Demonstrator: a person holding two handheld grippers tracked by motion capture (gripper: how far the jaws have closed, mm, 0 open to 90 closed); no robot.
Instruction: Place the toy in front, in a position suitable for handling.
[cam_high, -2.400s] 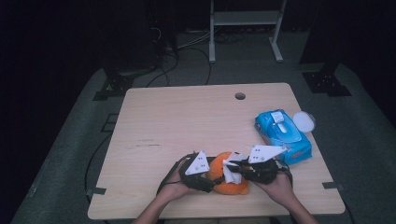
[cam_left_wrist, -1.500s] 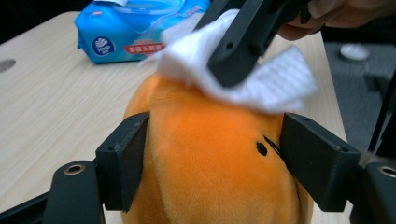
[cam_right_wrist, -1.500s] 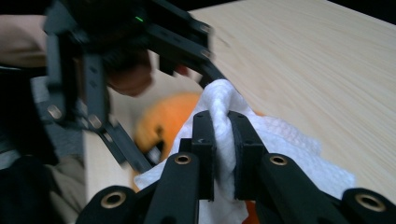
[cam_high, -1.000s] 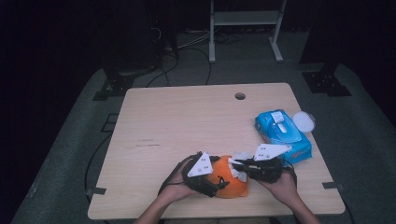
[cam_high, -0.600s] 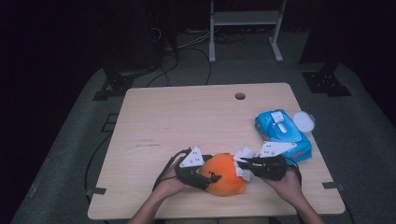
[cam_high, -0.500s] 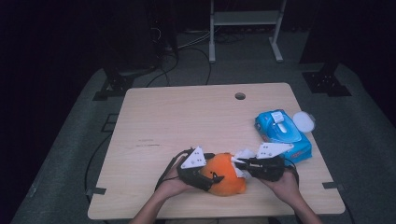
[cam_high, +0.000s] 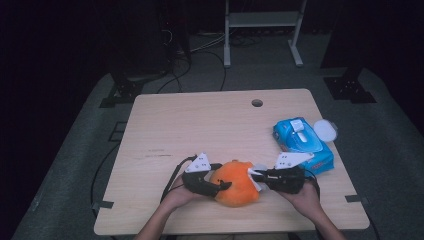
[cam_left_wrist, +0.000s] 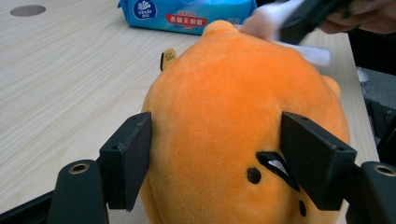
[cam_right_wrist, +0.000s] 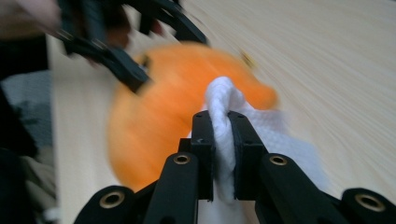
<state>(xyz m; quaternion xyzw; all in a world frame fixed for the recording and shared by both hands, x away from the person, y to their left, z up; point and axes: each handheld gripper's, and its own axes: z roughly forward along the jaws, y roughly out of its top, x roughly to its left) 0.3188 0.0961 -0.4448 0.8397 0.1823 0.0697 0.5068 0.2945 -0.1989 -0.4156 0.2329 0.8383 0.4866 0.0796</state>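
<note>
- Orange plush toy (cam_high: 235, 182) at table (cam_high: 200, 125) near edge, 6 o'clock.
- Left gripper (cam_left_wrist: 217, 158) at its 9 o'clock, jaws just been closing, now flanking plush, pads against its sides.
- Right gripper (cam_right_wrist: 223, 126) at 3 o'clock, clamped on white wipe (cam_right_wrist: 224, 100) touching plush.
- Blue wipes pack (cam_high: 302, 142) at 2 o'clock.

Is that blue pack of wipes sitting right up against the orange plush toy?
No, the blue wipes pack lies apart from the orange plush toy, with bare table between them.

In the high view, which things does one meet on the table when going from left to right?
Left black tool → round orange plush toy → right black tool holding a white wipe → blue pack of wet wipes.
</note>
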